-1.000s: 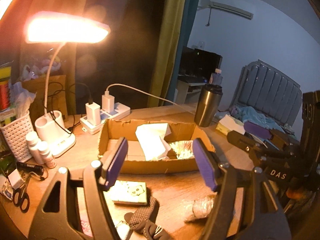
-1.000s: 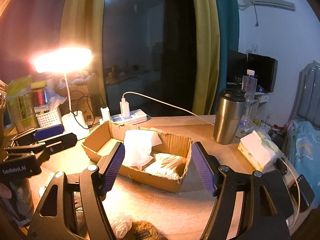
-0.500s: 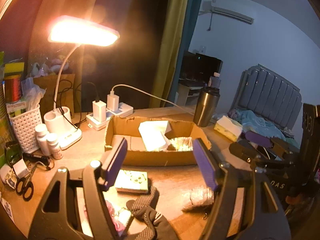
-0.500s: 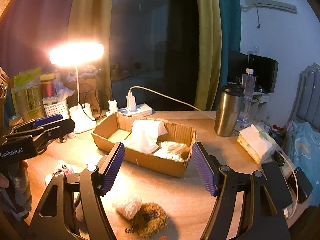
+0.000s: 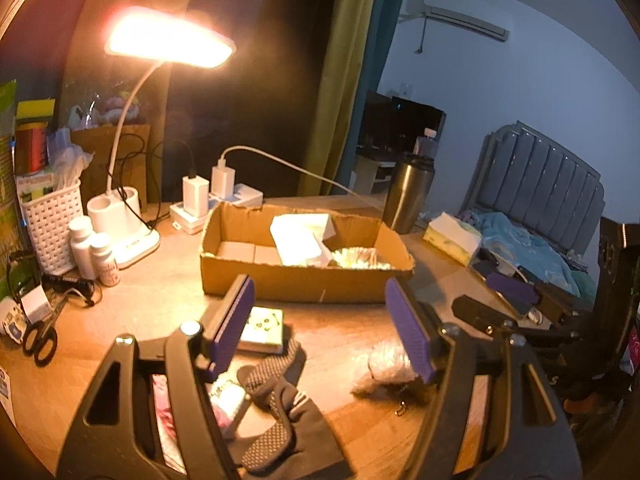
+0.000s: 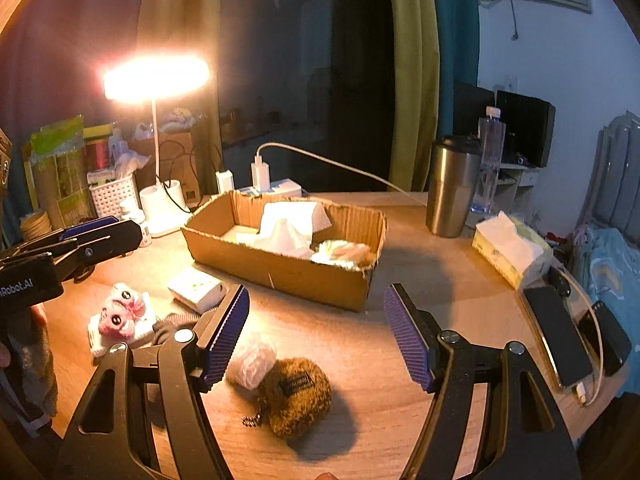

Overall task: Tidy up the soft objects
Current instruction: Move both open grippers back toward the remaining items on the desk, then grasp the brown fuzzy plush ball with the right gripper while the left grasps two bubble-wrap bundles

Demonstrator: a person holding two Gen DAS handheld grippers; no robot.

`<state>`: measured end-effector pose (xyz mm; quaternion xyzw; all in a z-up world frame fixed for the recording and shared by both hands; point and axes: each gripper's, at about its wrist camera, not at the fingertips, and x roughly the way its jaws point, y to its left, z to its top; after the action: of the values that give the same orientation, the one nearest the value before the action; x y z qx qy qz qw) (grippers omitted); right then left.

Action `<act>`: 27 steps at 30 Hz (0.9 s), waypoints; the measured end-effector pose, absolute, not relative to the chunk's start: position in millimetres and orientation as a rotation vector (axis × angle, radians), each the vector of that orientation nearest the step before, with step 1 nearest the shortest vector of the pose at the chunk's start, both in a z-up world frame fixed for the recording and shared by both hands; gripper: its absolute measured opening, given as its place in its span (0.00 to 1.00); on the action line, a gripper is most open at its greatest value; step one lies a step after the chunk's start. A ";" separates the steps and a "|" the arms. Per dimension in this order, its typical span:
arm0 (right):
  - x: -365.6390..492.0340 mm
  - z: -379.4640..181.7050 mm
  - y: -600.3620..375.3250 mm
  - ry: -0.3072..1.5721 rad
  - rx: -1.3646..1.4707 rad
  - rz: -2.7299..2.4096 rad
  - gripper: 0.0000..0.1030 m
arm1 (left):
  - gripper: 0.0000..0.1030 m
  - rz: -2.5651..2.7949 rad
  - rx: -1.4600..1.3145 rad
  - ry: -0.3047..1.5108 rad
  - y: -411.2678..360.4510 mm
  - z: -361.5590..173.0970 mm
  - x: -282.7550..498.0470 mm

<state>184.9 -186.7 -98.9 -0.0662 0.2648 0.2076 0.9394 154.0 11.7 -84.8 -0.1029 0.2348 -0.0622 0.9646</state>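
**organize soft objects: partly done, both grippers empty**

while the cardboard box [image 6: 280, 276] already held white tissue [image 6: 288, 228] and a crumpled wad [image 6: 340, 254], the brown plush pouch [image 6: 296, 396], plastic wad [image 6: 250, 360], pink plush [image 6: 120, 314] and dark glove [image 5: 280, 392] lay on the desk in front of it. left gripper [image 5: 324, 328] and right gripper [image 6: 316, 336] were spread apart, gripping nothing. versus a second earlier, both had backed off and dropped; the pouch had come into view.
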 end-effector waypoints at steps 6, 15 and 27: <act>185.3 -116.9 -194.6 0.579 -0.136 0.421 0.71 | 0.68 -0.128 -0.209 0.512 1.5 -98.9 155.1; 191.9 -149.0 -199.1 0.660 -0.143 0.416 0.71 | 0.68 -0.133 -0.201 0.555 -5.5 -113.3 160.1; 205.8 -182.1 -187.5 0.792 -0.152 0.475 0.71 | 0.68 -0.141 -0.182 0.598 -18.6 -120.8 170.6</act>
<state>205.8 -187.5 -182.1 -0.0734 0.3815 0.2291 0.8925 170.6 -18.6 -120.8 -0.0894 0.2940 -0.0695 0.9491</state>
